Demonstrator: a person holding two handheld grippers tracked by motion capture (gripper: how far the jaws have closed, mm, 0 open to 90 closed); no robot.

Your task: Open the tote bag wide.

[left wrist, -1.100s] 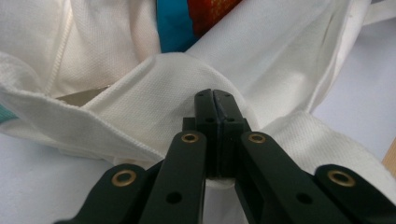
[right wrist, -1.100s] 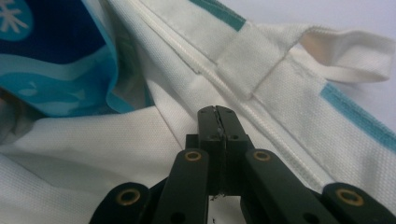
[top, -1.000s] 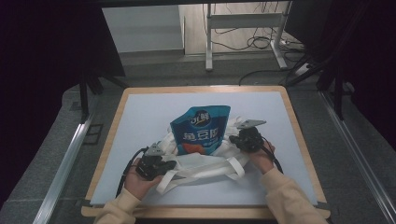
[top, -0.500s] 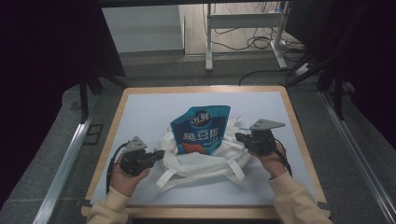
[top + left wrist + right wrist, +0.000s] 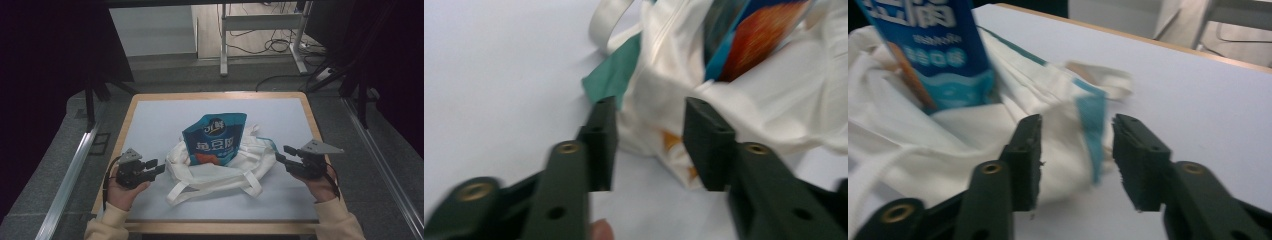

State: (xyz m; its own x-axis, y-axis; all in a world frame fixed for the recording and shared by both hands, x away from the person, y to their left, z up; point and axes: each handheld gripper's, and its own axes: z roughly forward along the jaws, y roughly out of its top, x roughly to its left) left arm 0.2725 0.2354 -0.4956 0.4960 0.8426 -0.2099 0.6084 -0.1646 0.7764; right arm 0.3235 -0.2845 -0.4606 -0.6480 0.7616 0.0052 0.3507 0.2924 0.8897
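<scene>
A white cloth tote bag (image 5: 227,167) lies on the white table top (image 5: 160,120), and a blue snack pouch (image 5: 215,137) stands up out of its mouth. My left gripper (image 5: 161,167) is at the bag's left edge; its jaws have just been opening and grip nothing. In the left gripper view the open gripper (image 5: 649,107) faces the bag's corner (image 5: 764,115) and the pouch (image 5: 764,35). My right gripper (image 5: 280,152) sits just off the bag's right edge, its jaws also just opened. The right gripper view shows this open gripper (image 5: 1075,125) before the bag (image 5: 1013,85) and pouch (image 5: 933,45).
A wooden rim (image 5: 215,95) frames the table top. The bag's loose handles (image 5: 210,187) trail toward the front edge. Beyond the table are a metal frame's legs (image 5: 224,45) and cables on the floor (image 5: 272,47). Bare white surface lies behind and beside the bag.
Both grippers let go of the bag and drew apart, the left one to the left and the right one to the right. Their jaws now stand open. The bag stays on the table.
</scene>
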